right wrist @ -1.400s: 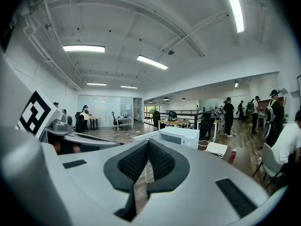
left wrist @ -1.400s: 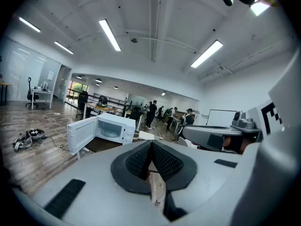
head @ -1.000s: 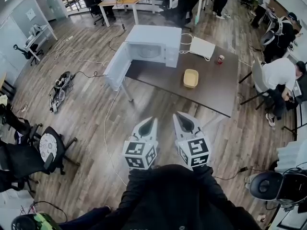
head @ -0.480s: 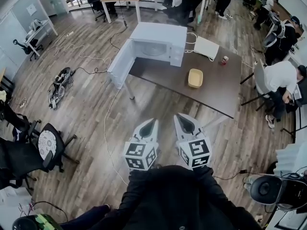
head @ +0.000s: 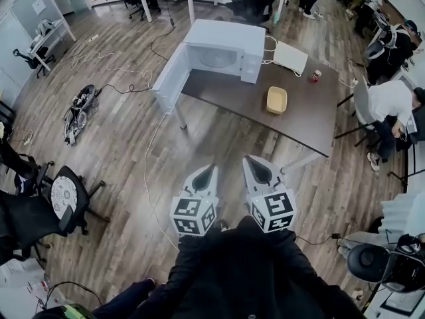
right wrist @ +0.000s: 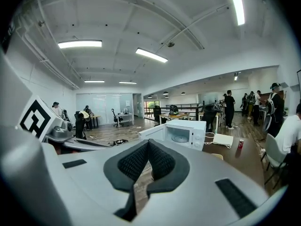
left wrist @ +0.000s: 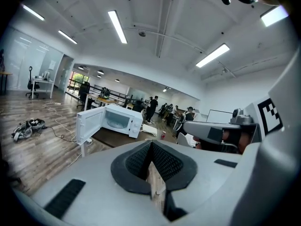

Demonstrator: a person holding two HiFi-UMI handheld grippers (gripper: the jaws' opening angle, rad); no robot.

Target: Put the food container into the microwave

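Left tongs (head: pixel 207 173): held low in front of the person, over bare wood floor and well short of the desk (head: pixel 299 121). The two pads are pressed together at the tip with nothing between them.
Right tongs (head: pixel 254 166): just beside the left pair, on its right, pointing the same way. The pads are likewise pressed together and carry nothing.
Food container (head: pixel 276 100): a shallow yellowish tub with an open top, sitting on the desk towards its near-right part, well apart from both tongs. I cannot tell from here whether anything is in it.
Microwave (head: pixel 222 50): white, on the far-left corner of the desk, to the left of the container and farther off.
Microwave door (head: pixel 171 78): swung wide open to the left, out past the desk edge. The chamber shows a glass turntable and looks empty.
Desk: a dark top that also bears a red can (head: pixel 316 76) and a flat white slab (head: pixel 290 57) at the far side, right of the microwave.
Room: a seated person (head: pixel 388 102) at the right beyond the desk, a black chair (head: pixel 63 198) at the near left, and cables trailing over the floor on the left.
Done so far: as I judge it, only the open door counts, and the container is untouched.
Left to do: close the gap to the desk, spread one pair of tongs and grip the tub by its rim. Then lift it, carry it left and farther in to the chamber, set it on the turntable and let go.
Stage: the approach, at the very start by my reckoning.
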